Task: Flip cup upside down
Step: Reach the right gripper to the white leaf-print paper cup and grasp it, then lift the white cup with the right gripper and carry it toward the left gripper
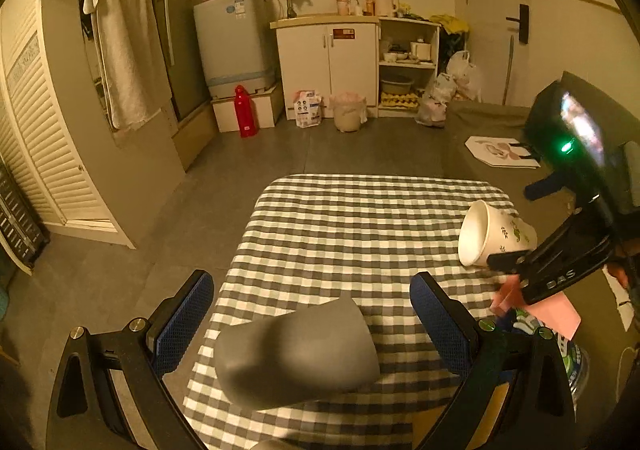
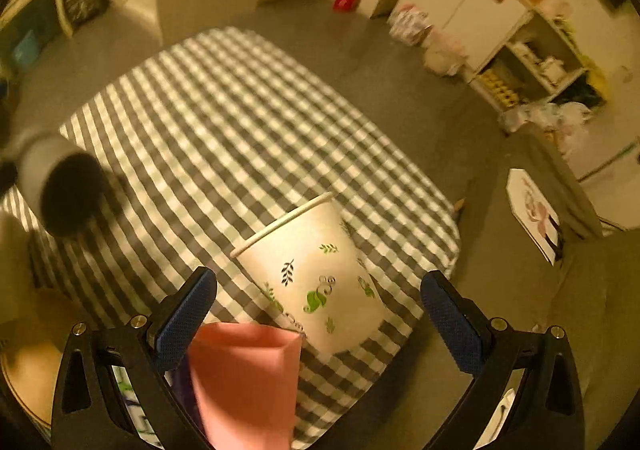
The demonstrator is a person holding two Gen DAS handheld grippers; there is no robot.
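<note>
A white paper cup (image 2: 316, 278) with green leaf and animal prints lies tilted on its side over the checked tablecloth (image 2: 224, 122), rim pointing up-left. My right gripper (image 2: 320, 314) is open, its blue pads either side of the cup without touching it. In the left wrist view the cup (image 1: 492, 236) is at the table's right edge, mouth facing left, with the right gripper's black body (image 1: 560, 270) behind it. My left gripper (image 1: 312, 314) is open over the near table, with a grey cup (image 1: 296, 354) blurred between its fingers.
The grey cup also shows in the right wrist view (image 2: 60, 186) at the far left. A pink paper bag (image 2: 248, 382) sits just below the right gripper. Beyond the table are the floor, a red bottle (image 1: 245, 112) and white cabinets (image 1: 328, 66).
</note>
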